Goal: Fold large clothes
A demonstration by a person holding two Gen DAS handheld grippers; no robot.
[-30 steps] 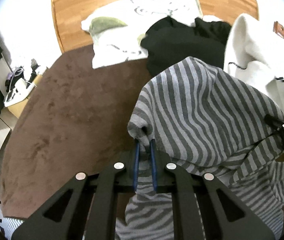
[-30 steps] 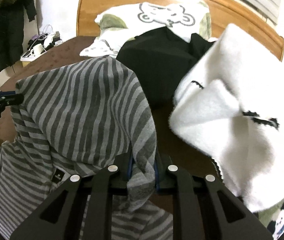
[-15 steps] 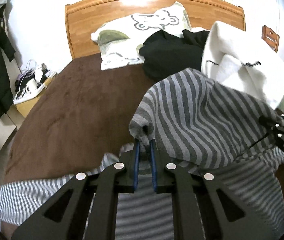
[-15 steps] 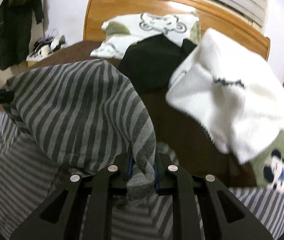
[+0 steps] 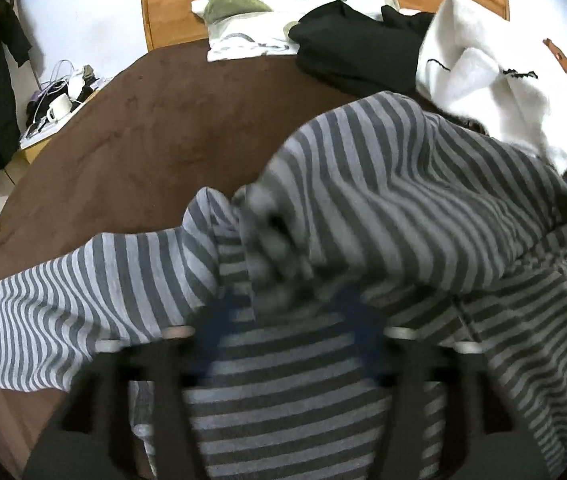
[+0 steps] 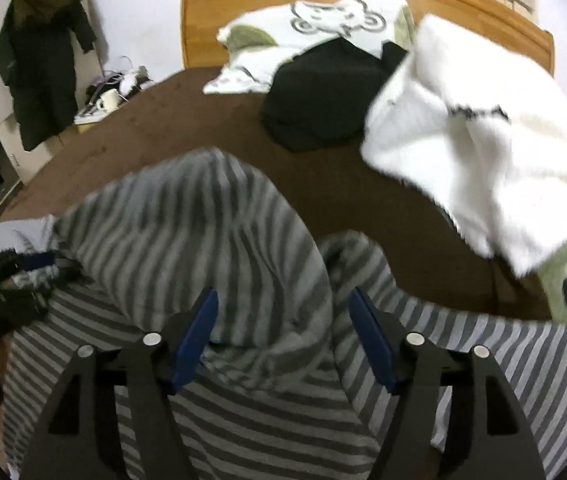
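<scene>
- Grey-striped knit garment (image 6: 219, 232) laid on brown bed (image 5: 131, 152), top half doubled fwd.
- Left tongs (image 5: 283, 344) & right tongs (image 6: 283, 336) opening, fabric between, unclamped.
- Risk: fold prob. slumps crooked; blurred.
</scene>
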